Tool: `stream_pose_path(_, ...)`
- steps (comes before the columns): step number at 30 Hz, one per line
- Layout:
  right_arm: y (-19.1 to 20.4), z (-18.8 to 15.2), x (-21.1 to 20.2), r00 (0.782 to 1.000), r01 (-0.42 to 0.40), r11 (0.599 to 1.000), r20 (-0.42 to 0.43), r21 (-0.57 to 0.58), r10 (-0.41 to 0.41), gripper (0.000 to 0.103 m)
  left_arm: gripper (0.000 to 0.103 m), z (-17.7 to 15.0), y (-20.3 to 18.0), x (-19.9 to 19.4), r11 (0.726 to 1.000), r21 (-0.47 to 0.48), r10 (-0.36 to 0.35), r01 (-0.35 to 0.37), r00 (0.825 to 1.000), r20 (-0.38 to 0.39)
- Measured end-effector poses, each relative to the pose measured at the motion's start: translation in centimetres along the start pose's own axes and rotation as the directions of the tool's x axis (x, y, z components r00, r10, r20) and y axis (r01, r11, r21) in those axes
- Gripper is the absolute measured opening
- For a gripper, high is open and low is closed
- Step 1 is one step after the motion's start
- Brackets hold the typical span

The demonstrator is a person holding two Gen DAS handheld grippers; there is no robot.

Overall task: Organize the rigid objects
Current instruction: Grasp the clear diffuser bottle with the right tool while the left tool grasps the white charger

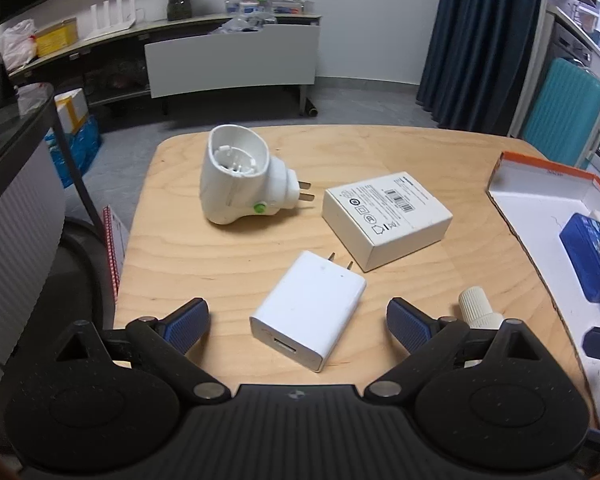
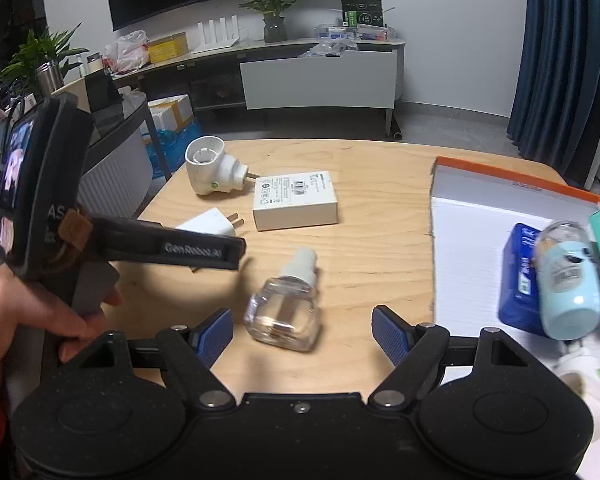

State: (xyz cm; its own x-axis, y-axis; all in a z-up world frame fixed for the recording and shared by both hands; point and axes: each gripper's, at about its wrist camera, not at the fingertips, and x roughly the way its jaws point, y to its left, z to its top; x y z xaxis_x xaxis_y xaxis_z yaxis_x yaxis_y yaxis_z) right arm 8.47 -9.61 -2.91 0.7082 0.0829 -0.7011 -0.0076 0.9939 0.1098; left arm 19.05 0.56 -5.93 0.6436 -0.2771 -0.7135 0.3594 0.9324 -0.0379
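The left gripper [image 1: 298,322] is being held wide open over the white USB charger [image 1: 309,309], which is lying flat on the wooden table [image 1: 188,248] between the blue pads [image 1: 188,320] without being touched by either. The right gripper [image 2: 302,332] is likewise being held wide open and empty, with the clear refill bottle [image 2: 284,308] lying on its side between its pads and apart from both.

Further off, a white plug-in vaporiser [image 1: 236,184] and a white carton [image 1: 386,218] are resting on the table, well apart from the orange-rimmed tray [image 2: 516,178] in which a blue packet [image 2: 520,276] and a pale blue bottle [image 2: 568,284] are already lying.

Several risks are being judged from this arrangement. The charger is being approached at an angle to its long sides, so it may be spun or pushed away when the jaws close, and its prongs may be caught against the carton just beside them. The refill bottle is smooth and rounded, so it may be squeezed out of the pads or rolled toward the table edge if gripped off centre. The two grippers are being worked close together, as the right wrist view shows, so one may be knocked by the other.
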Motion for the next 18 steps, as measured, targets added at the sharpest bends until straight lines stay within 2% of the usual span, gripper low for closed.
stream_pose_path(5,0.5,0.0,1.8,1.000,0.015,0.999,-0.016,0.044,-0.015,0.091,0.091,0.3,0.3,0.5,0.999,0.006,-0.034,0.034,0.999,0.012)
stream_pose_path(10,0.3,-0.2,3.0,0.999,0.042,0.996,-0.027,0.083,-0.039,0.091,0.080,0.4,0.1,0.6,0.997,0.043,-0.060,0.059,0.998,0.023)
stream_pose_path(14,0.5,-0.5,3.7,0.998,0.058,0.996,-0.016,0.070,-0.057,0.091,0.062,0.0,-0.6,0.5,0.994,0.099,-0.043,0.039,0.998,0.041)
stream_pose_path(15,0.6,-0.5,3.8,0.997,0.071,0.996,-0.007,0.054,-0.071,0.087,0.058,0.0,-0.6,0.4,0.994,0.100,-0.036,0.032,0.998,0.043)
stream_pose_path(17,0.9,-0.5,3.8,0.996,0.092,0.996,0.009,0.019,-0.092,0.071,0.055,0.0,-0.3,0.2,0.996,0.078,-0.048,0.045,0.998,0.043)
stream_pose_path(18,0.9,-0.5,3.7,0.996,0.088,0.996,0.015,0.014,-0.089,0.060,0.049,0.0,-0.2,0.1,0.996,0.066,-0.056,0.053,0.997,0.044)
